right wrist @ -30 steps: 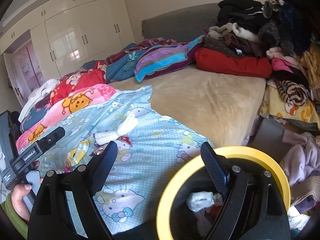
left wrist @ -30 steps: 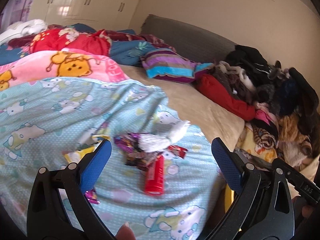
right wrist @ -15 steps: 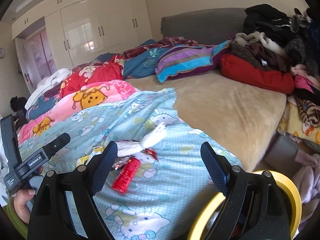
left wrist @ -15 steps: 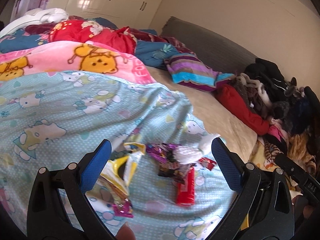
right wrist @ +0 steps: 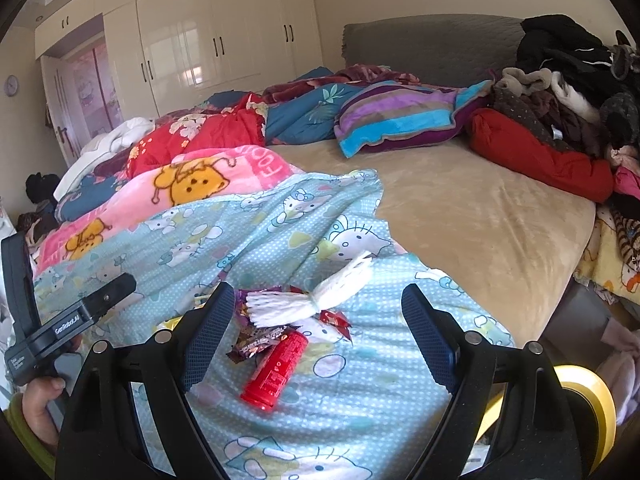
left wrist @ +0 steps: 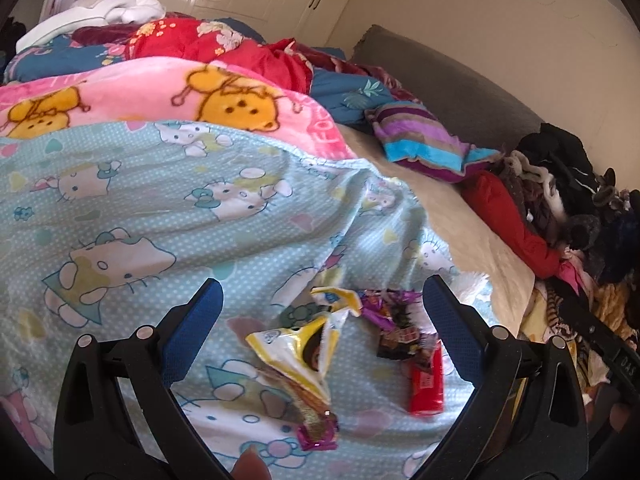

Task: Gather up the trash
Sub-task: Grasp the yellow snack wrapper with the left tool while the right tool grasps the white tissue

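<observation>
— Two grippers, both with jaws spread wide and nothing between them. The left gripper (left wrist: pixel 322 312) hangs over the yellow wrapper (left wrist: pixel 298 354); the right gripper (right wrist: pixel 318 328) frames the red tube (right wrist: pixel 275 372) and the white foam net (right wrist: pixel 310 300). All the trash sits in one heap on the blue cat-print blanket (right wrist: pixel 360 392).

— What could go wrong, nearest first?

— I'd say the blanket is the main risk: soft and rumpled, so a closing jaw may pinch cloth along with a wrapper and drag the heap. The red tube looks round and could roll off toward the bed's edge. The purple wrappers (left wrist: pixel 394 320) overlap each other under the net, so one grab may lift several and shed some.

— And the bin?

— Only a yellow bin rim (right wrist: pixel 592 404) shows, low at the right, behind the right gripper's arm; a light wrapper could miss it.

— Farther off?

— Bare tan mattress (right wrist: pixel 480 216), a striped pillow (right wrist: pixel 400 120), piled clothes (right wrist: pixel 560 92) and the pink bear blanket (left wrist: pixel 160 96). None of that blocks the heap.
</observation>
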`<state>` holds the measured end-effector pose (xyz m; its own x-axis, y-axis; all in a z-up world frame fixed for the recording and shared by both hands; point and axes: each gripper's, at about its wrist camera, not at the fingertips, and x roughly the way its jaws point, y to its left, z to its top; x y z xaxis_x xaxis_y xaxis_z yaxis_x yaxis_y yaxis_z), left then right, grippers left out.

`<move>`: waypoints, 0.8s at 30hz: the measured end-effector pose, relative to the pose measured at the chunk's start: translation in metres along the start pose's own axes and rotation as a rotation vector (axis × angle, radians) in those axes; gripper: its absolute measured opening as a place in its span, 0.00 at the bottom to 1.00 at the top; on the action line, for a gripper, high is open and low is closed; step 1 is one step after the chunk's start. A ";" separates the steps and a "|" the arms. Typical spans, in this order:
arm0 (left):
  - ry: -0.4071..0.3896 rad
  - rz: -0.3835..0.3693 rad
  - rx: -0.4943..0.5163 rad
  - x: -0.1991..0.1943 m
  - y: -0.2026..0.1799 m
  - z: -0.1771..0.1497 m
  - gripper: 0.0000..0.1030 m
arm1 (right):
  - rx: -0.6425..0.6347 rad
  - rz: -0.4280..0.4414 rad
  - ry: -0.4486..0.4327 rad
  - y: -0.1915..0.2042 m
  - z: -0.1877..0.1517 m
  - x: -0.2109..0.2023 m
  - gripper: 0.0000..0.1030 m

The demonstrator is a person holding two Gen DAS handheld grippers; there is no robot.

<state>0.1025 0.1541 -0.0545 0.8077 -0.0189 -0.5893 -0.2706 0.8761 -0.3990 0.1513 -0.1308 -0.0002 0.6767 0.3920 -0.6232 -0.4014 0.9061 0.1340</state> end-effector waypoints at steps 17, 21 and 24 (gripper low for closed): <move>0.146 -0.009 -0.015 0.032 0.021 -0.023 0.76 | -0.023 -0.061 0.074 -0.010 0.002 0.065 0.81; 0.182 -0.022 -0.043 0.039 0.026 -0.026 0.62 | -0.024 -0.069 0.096 -0.012 0.001 0.079 0.81; 0.211 -0.037 -0.068 0.045 0.029 -0.029 0.58 | -0.021 -0.075 0.114 -0.015 -0.001 0.089 0.81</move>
<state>0.1157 0.1646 -0.1126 0.6917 -0.1570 -0.7049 -0.2832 0.8389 -0.4648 0.2164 -0.1094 -0.0586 0.6313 0.3013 -0.7146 -0.3660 0.9281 0.0680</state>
